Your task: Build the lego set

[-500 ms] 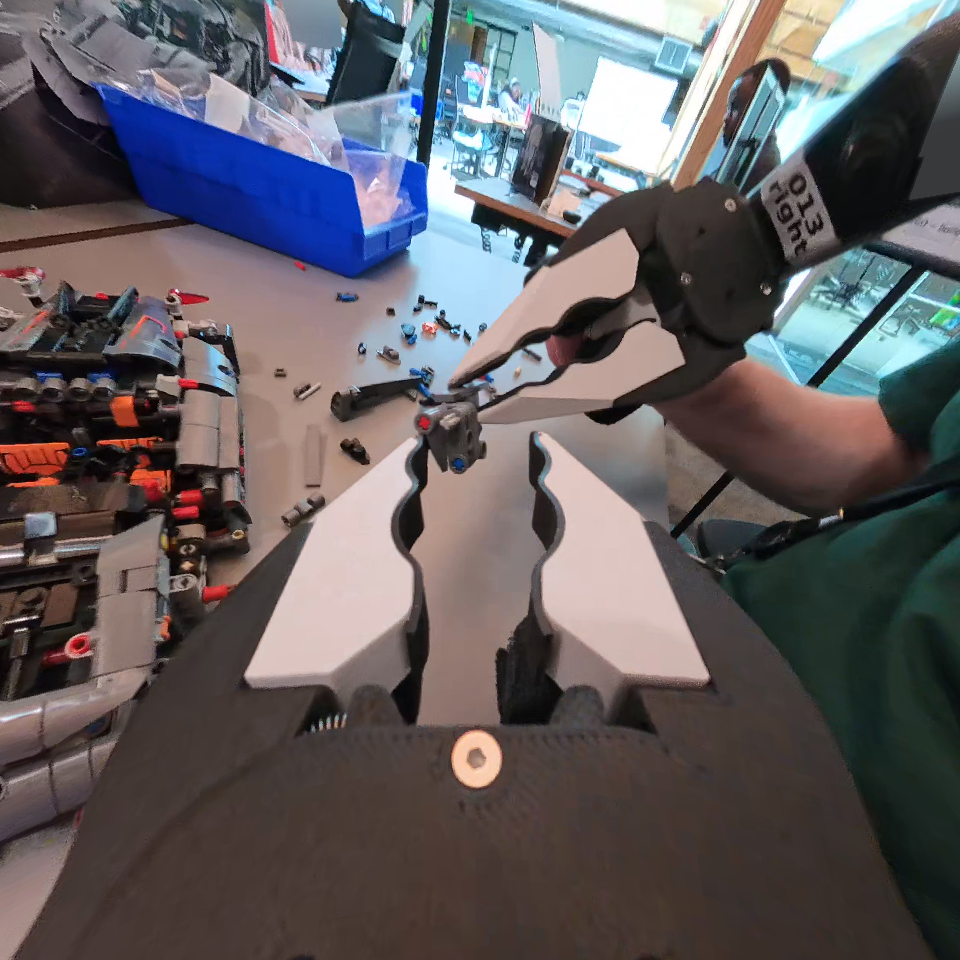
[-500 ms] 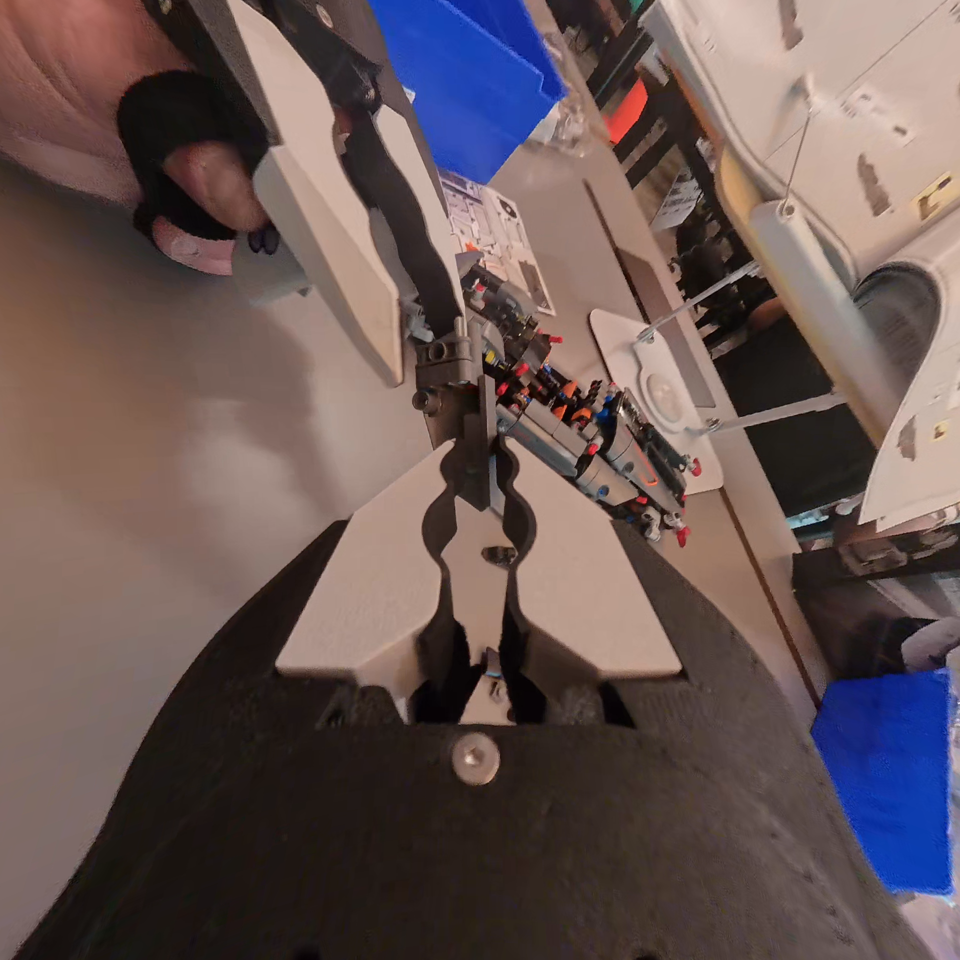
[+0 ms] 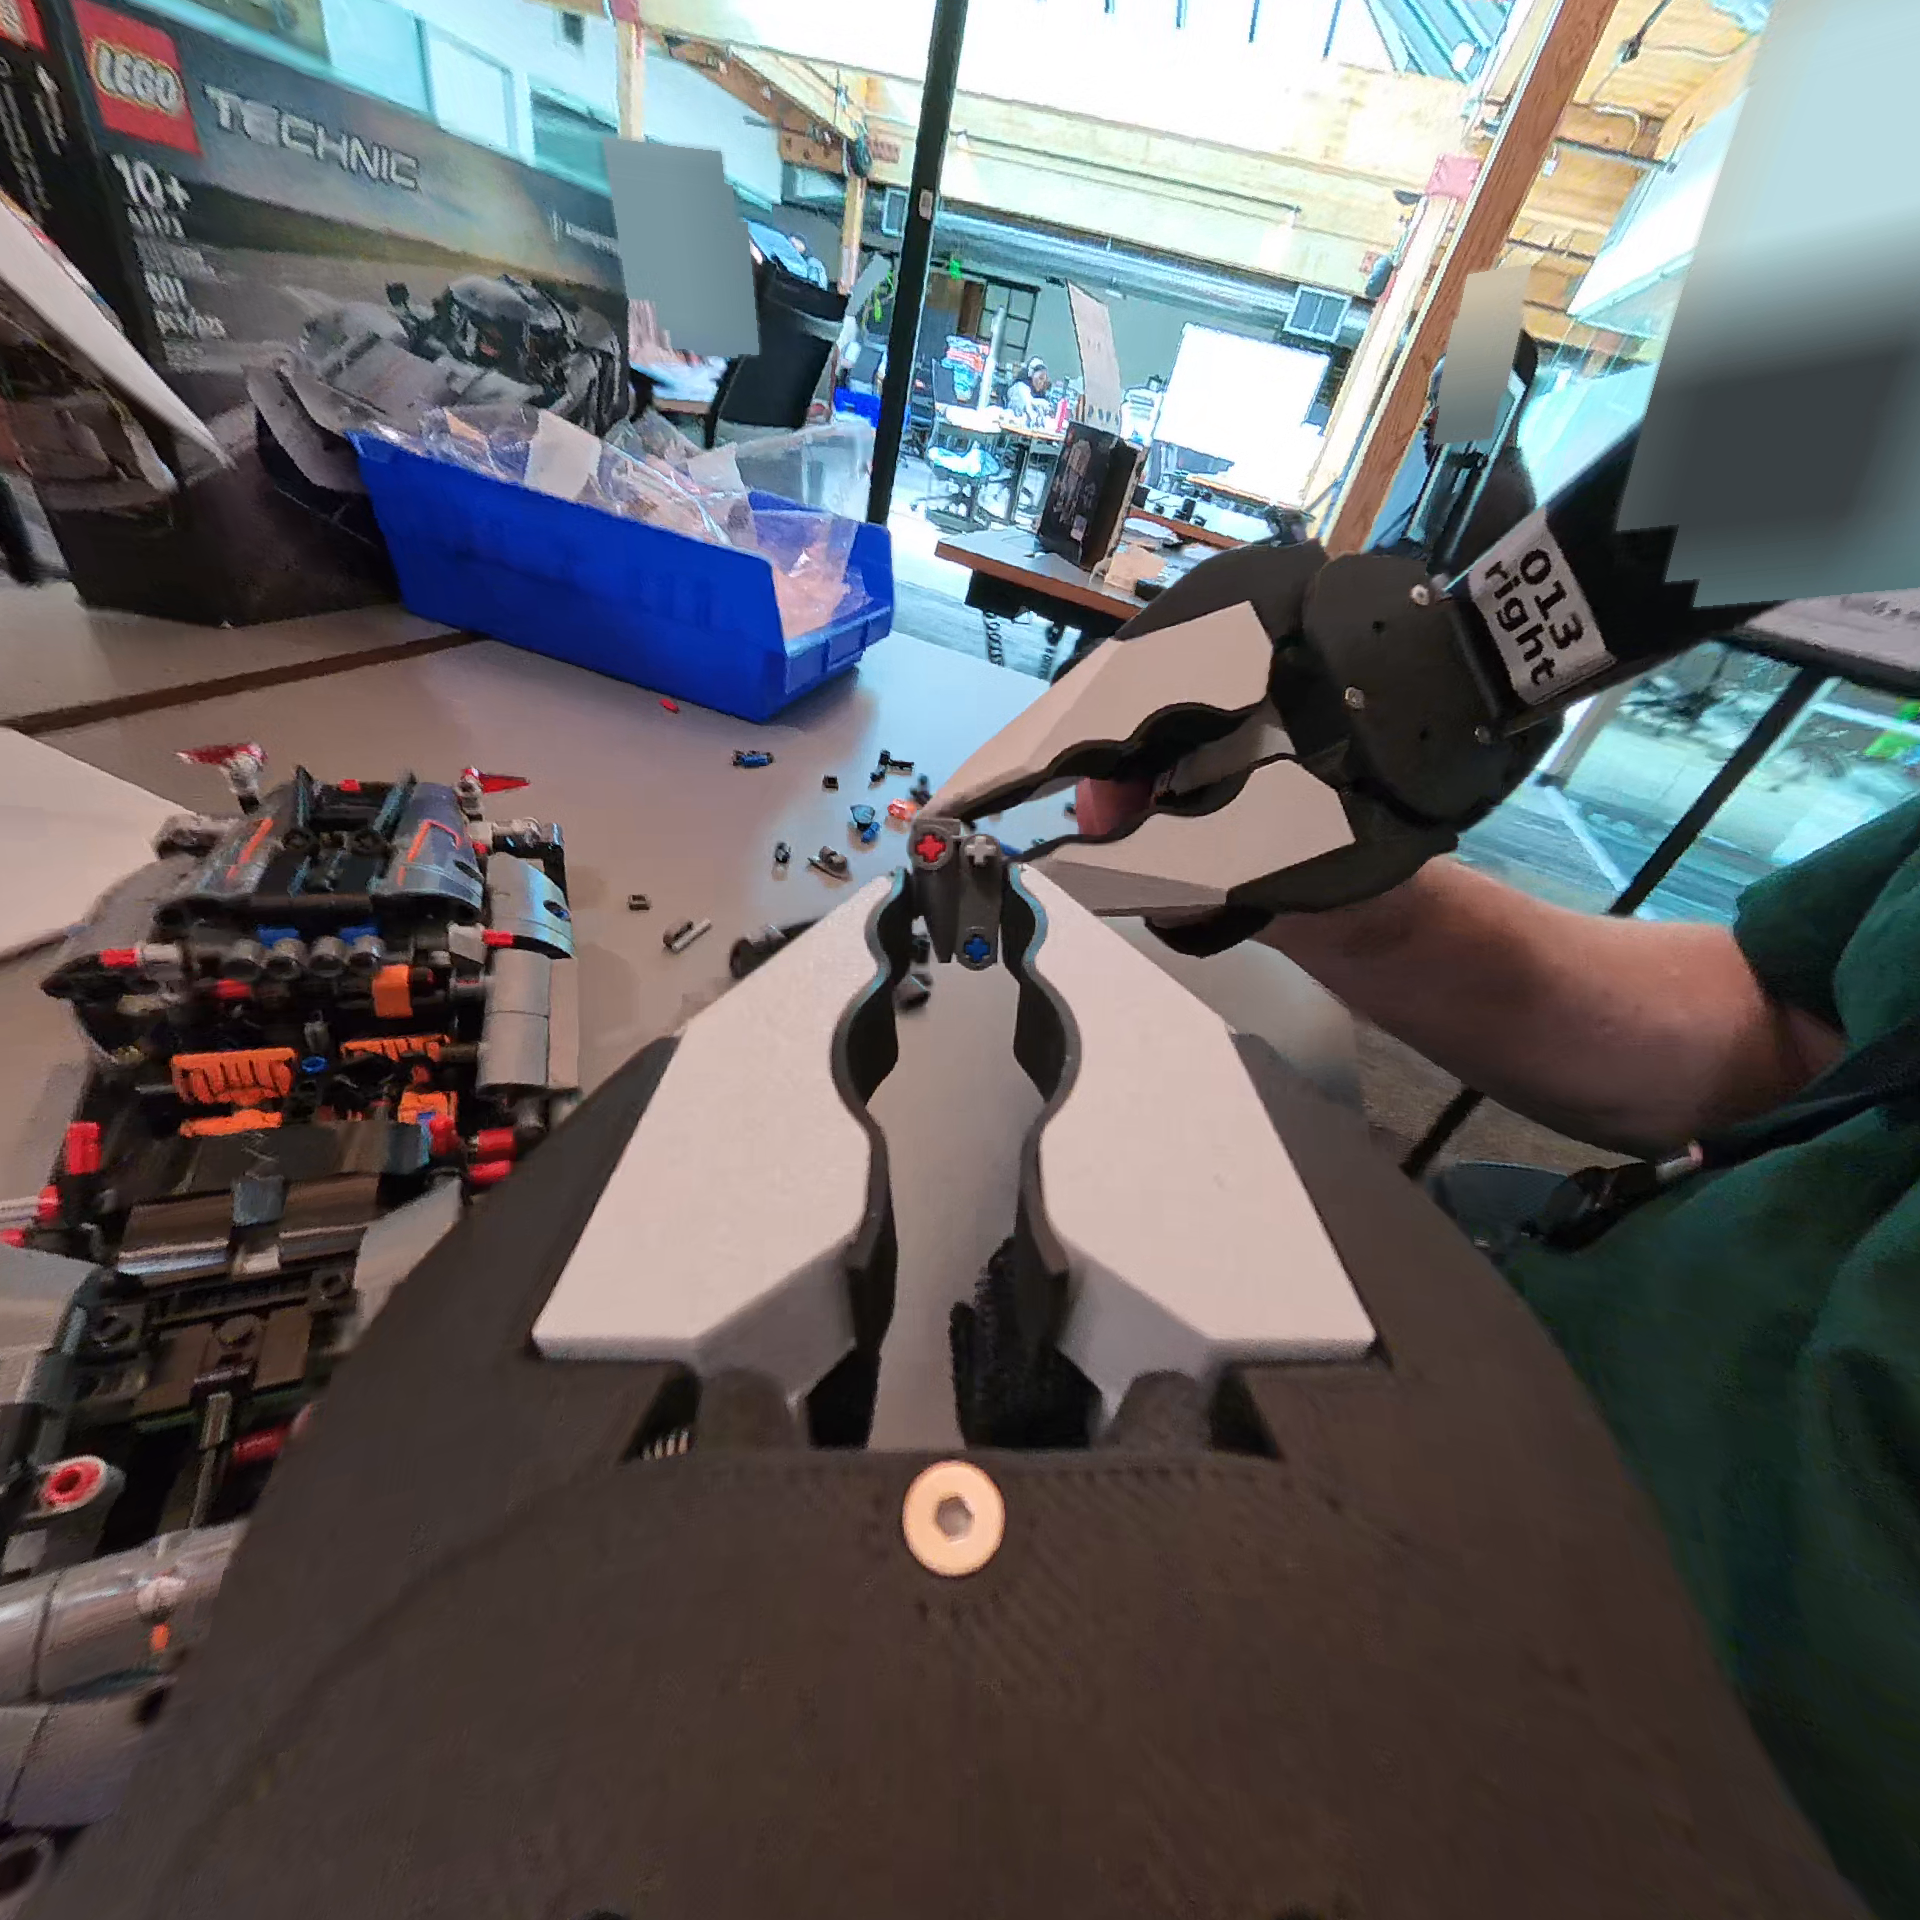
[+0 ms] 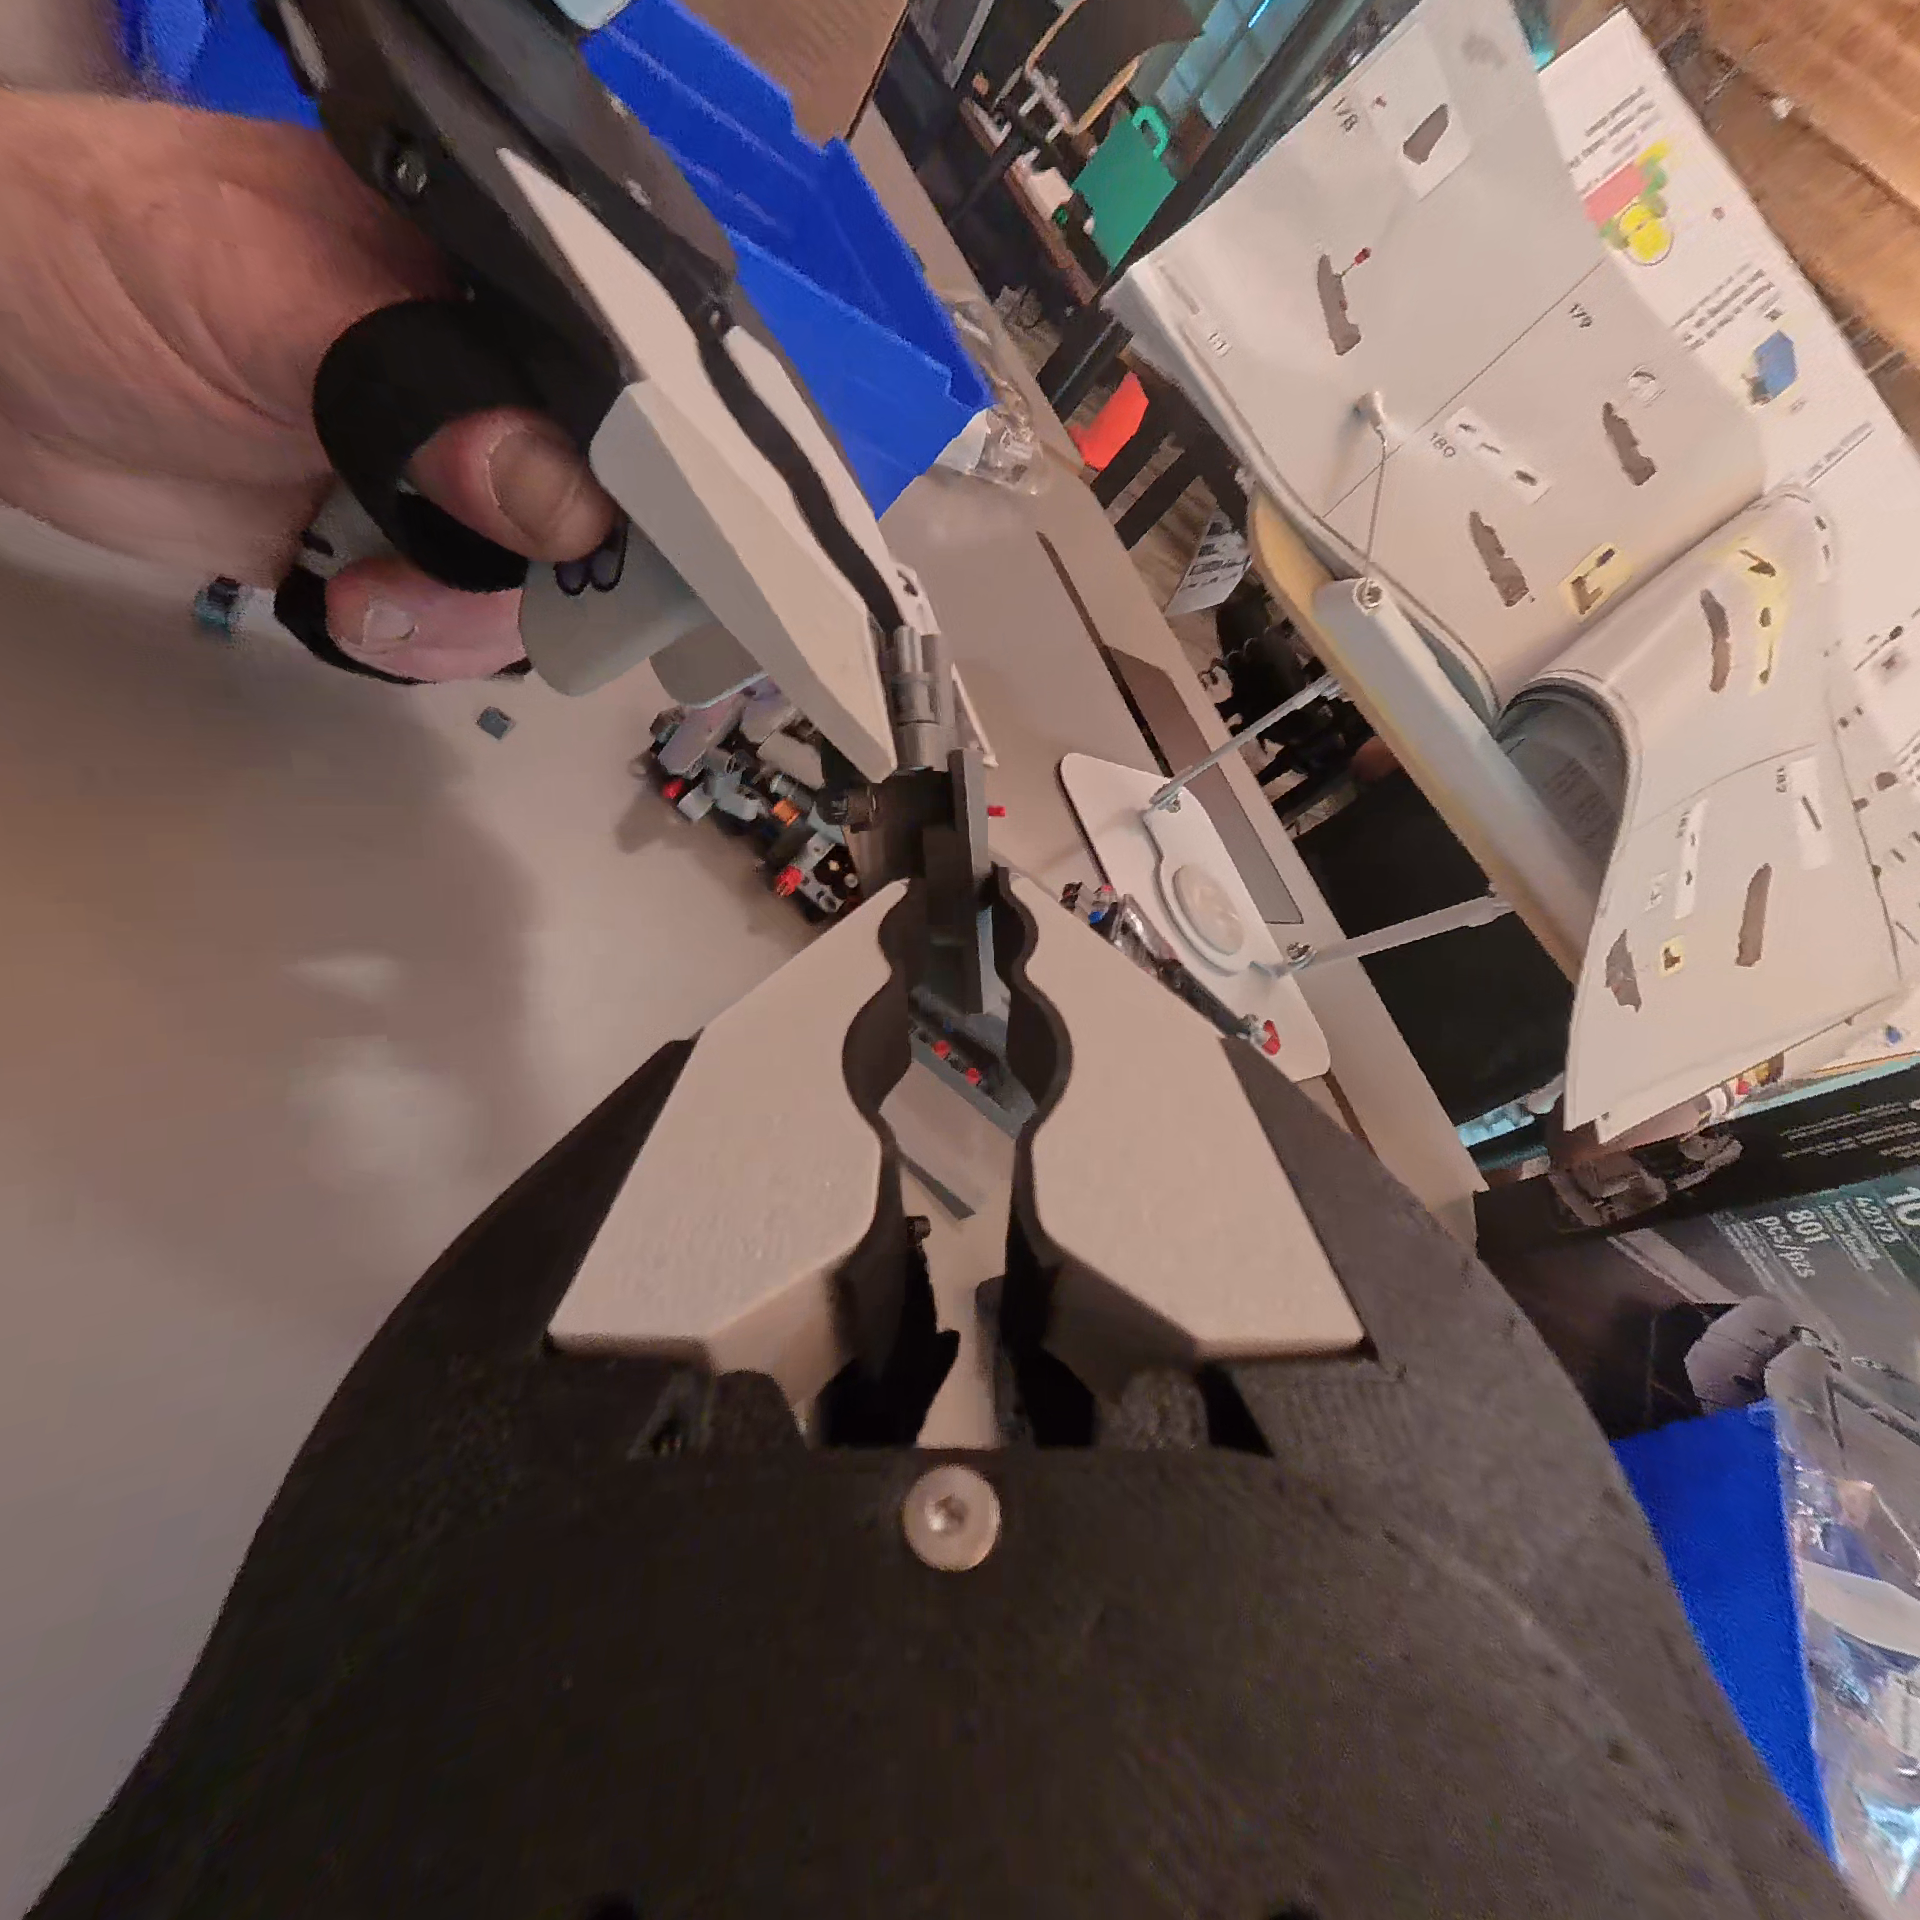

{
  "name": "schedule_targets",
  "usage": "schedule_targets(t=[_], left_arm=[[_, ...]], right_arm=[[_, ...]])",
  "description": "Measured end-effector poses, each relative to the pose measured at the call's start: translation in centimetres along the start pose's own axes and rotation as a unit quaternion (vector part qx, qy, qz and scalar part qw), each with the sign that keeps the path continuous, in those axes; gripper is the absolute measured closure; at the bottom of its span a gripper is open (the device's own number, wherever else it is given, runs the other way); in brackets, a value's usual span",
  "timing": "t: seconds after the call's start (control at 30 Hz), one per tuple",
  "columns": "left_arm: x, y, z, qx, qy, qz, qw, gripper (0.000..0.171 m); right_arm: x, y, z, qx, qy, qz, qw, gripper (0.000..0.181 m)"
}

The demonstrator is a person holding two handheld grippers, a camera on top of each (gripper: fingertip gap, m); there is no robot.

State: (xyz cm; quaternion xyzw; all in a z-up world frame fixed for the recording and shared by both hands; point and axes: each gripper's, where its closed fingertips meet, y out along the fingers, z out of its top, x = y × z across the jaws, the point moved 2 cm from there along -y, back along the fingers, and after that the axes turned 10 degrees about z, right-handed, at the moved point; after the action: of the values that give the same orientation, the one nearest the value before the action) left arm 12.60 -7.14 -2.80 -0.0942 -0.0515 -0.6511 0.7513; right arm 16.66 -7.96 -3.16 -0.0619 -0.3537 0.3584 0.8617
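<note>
A small grey lego sub-assembly point(image 3: 956, 904) with red and blue pins sits between the tips of my left gripper point(image 3: 958, 883), which is shut on it above the table. My right gripper point(image 3: 977, 836) comes in from the upper right and touches the top of that assembly. In the right wrist view my right gripper point(image 4: 951, 899) is shut on a dark grey lego piece point(image 4: 951, 862) that meets the grey connector point(image 4: 916, 686) held at the tips of the left gripper point(image 4: 914, 748). The partly built black, grey and orange lego vehicle point(image 3: 312, 1039) lies on the table to the left.
A blue bin point(image 3: 623, 592) with clear bags stands at the back, with the set's box point(image 3: 312, 208) behind it. Loose small pieces point(image 3: 831, 821) are scattered mid-table. An open instruction booklet point(image 4: 1558, 520) rests on a stand. A person's arm in a green sleeve point(image 3: 1558, 997) comes in from the right. Less than 4 cm separates the two grippers' tips.
My left gripper's fingers have closed from wide open onto the small grey assembly. The assembly now lies between them rather than at the left finger's tip. The right gripper stays at its top.
</note>
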Motion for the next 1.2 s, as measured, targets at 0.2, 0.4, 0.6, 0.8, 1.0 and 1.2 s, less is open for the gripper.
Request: schedule_targets(t=[0.2,0.4,0.6,0.8,1.0,1.2], left_arm=[[0.2,0.0,1.9,0.020,0.252,0.143,0.957,0.158],[1.4,1.7,2.5,-0.009,0.575,0.246,0.781,0.158],[2.0,3.2,1.4,-0.032,0.713,0.212,0.668,0.158],[2.4,3.8,0.9,-0.034,0.750,0.181,0.635,0.157],[2.6,3.9,0.7,-0.031,0.754,0.177,0.632,0.154],[3.2,3.8,1.0,-0.022,0.766,0.171,0.620,0.156]], right_arm=[[1.8,-1.3,-0.2,0.033,0.099,-0.039,0.994,0.154],[1.7,-2.3,0.0,0.219,0.440,0.115,0.863,0.151],[2.3,-2.7,-0.4,0.326,0.574,0.199,0.725,0.152],[2.7,-2.2,-0.9,0.360,0.603,0.233,0.673,0.167],[3.0,-2.2,-0.8,0.372,0.595,0.261,0.663,0.172],[2.9,-1.9,0.1,0.386,0.603,0.299,0.630,0.166]])
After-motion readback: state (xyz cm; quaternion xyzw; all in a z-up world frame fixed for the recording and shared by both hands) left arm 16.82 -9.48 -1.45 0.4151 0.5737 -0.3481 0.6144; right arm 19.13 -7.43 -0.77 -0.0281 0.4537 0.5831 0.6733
